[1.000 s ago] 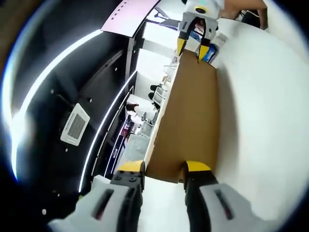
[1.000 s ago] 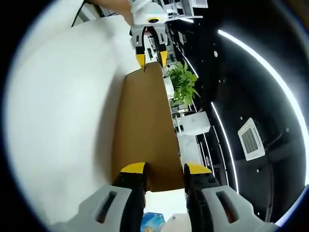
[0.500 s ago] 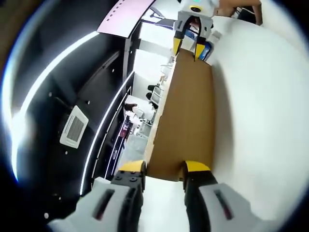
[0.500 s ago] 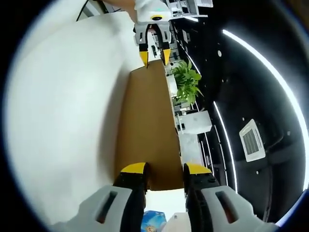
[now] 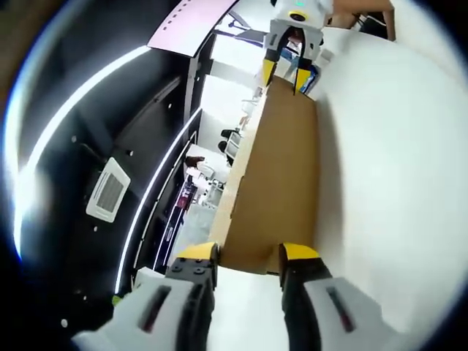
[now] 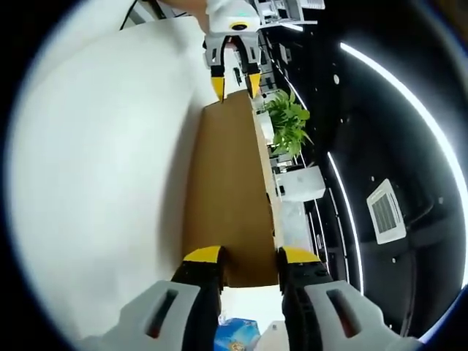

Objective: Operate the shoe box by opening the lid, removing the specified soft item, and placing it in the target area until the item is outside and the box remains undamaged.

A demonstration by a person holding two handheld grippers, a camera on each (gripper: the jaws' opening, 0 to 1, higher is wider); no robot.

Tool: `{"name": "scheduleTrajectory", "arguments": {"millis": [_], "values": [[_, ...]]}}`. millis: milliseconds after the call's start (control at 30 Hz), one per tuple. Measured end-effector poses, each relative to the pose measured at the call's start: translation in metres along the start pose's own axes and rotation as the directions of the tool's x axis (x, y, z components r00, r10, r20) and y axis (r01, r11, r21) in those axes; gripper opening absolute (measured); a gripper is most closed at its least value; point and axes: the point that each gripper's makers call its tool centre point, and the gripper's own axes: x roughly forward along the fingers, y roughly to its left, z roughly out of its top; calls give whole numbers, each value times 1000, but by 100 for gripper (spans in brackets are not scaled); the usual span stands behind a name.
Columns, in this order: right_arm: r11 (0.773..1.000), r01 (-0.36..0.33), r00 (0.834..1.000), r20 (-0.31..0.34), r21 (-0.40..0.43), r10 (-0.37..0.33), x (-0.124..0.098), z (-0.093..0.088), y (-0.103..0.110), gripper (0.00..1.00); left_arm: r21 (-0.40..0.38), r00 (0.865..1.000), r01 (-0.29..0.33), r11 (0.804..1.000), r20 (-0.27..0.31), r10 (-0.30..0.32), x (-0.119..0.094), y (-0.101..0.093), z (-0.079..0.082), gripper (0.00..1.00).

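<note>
Brown cardboard lid (image 6: 228,190) being gripped at both ends
Right tongs (image 6: 248,257) and left tongs (image 6: 234,79) are pinching its opposite edges above the white desk (image 6: 102,168).

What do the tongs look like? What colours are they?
Both tongs match. The left tongs have black fingers with yellow tips on pale grey bodies, each with a dark slot marked red. The right tongs look the same. From far off, the body is white.

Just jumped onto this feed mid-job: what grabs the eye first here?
A long brown cardboard lid runs between the two tongs, one at each short end: the left tongs in the foreground of the left gripper view, the right tongs at its far end. One side is the white table; the other, a dark ceiling with bright light strips and a green plant.
</note>
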Motion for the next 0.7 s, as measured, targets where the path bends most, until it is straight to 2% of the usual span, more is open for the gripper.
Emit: {"name": "scheduleTrajectory", "arguments": {"millis": [100, 200, 267, 333, 367, 400, 433, 467, 533, 567, 600, 633, 667, 700], "values": [[1000, -3, 1000, 3, 15, 3, 0, 1, 0, 29, -2, 1000, -8, 1000, 1, 8, 0, 2, 0, 32], [999, -10, 1000, 6, 33, 10, -1, 1, 0, 30, -45, 1000, -14, 999, 6, 14, 0, 3, 1, 31], [998, -25, 1000, 13, 60, 24, -1, 2, 2, 35, -44, 1000, -13, 999, 8, 13, 0, 2, 1, 32], [987, -70, 997, 25, 147, 67, -3, 4, 8, 39, -73, 1000, -5, 997, 12, 5, 0, 2, 2, 33], [982, -59, 998, 18, 179, 57, -3, 4, 6, 39, -140, 1000, -4, 990, 17, 6, 0, 2, 2, 34], [972, -38, 999, 11, 233, 37, -3, 5, 2, 38, -196, 1000, 19, 981, 29, -13, 1, 0, 4, 36], [958, -46, 999, 27, 283, 40, -2, 7, 2, 37, -220, 999, 33, 975, 35, -26, 1, 0, 5, 38], [931, -49, 998, 64, 361, 28, -2, 12, -1, 36, -265, 999, 43, 963, 43, -33, 1, 1, 6, 39], [886, -63, 994, 112, 460, 13, -3, 20, -4, 37, -340, 998, 41, 939, 56, -23, 0, 4, 7, 39], [851, -57, 992, 122, 523, -9, -4, 22, -8, 38, -387, 996, 64, 920, 77, -37, -1, 3, 10, 40], [831, -52, 994, 113, 553, -13, -5, 21, -9, 37, -413, 995, 74, 908, 94, -39, -1, 4, 12, 42], [825, -45, 994, 111, 564, -21, -6, 19, -12, 33, -445, 995, 67, 893, 100, -25, -2, 6, 13, 43], [811, -21, 993, 104, 584, -49, -7, 19, -17, 29, -449, 994, 75, 890, 110, -28, -3, 7, 15, 44], [786, 5, 991, 104, 619, -88, -9, 21, -24, 26, -454, 992, 83, 887, 123, -30, -4, 7, 17, 44]]}}
